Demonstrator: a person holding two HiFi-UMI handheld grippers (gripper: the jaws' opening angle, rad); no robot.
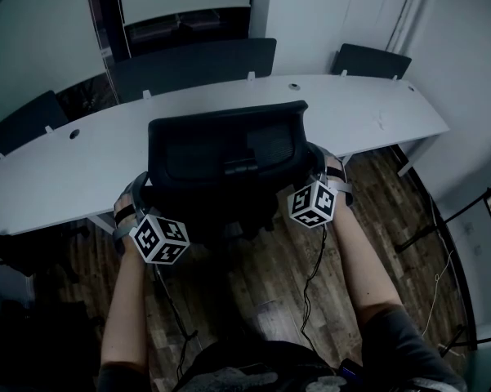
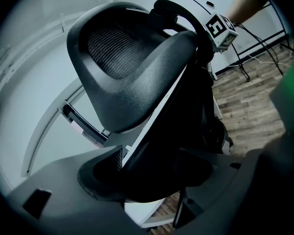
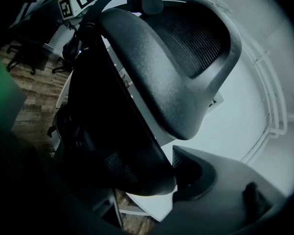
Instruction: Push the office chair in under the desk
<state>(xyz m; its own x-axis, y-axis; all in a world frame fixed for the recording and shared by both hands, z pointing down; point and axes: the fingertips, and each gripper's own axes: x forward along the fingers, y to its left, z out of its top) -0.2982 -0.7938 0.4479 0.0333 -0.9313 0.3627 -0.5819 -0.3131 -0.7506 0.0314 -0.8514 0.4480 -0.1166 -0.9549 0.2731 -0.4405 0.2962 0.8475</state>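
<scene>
Left claw [image 2: 151,177]: jaws closed on the left edge of the chair [image 1: 225,158] back. In the left gripper view the dark back panel fills the gap between the jaws, and both sides touch it. Right claw [image 3: 159,175]: same thing mirrored, clamped on the right edge of the back with the panel wedged between its jaws.

In the head view I see both marker cubes. The left cube [image 1: 160,240] is at the lower left of the back and the right cube [image 1: 313,204] is at the lower right. A forearm runs down from each to the bottom of the frame. Each gripper view catches the other claw's cube at the top of the frame, on the far side of the chair.

The chair sits centre frame in the head view. It is black and upright, with a mesh headrest on top and its back towards me. The back overlaps the near edge of the desk [image 1: 368,109], a long white curved top running from the left edge across to the right side. The seat and base are mostly hidden under the back, so I can't tell how far under the desk they are.

Wood-look floor [image 1: 270,276] fills the lower half. More dark chair backs [image 1: 196,64] stand behind the desk at upper centre, upper right and far left. A white wall lies beyond them.
</scene>
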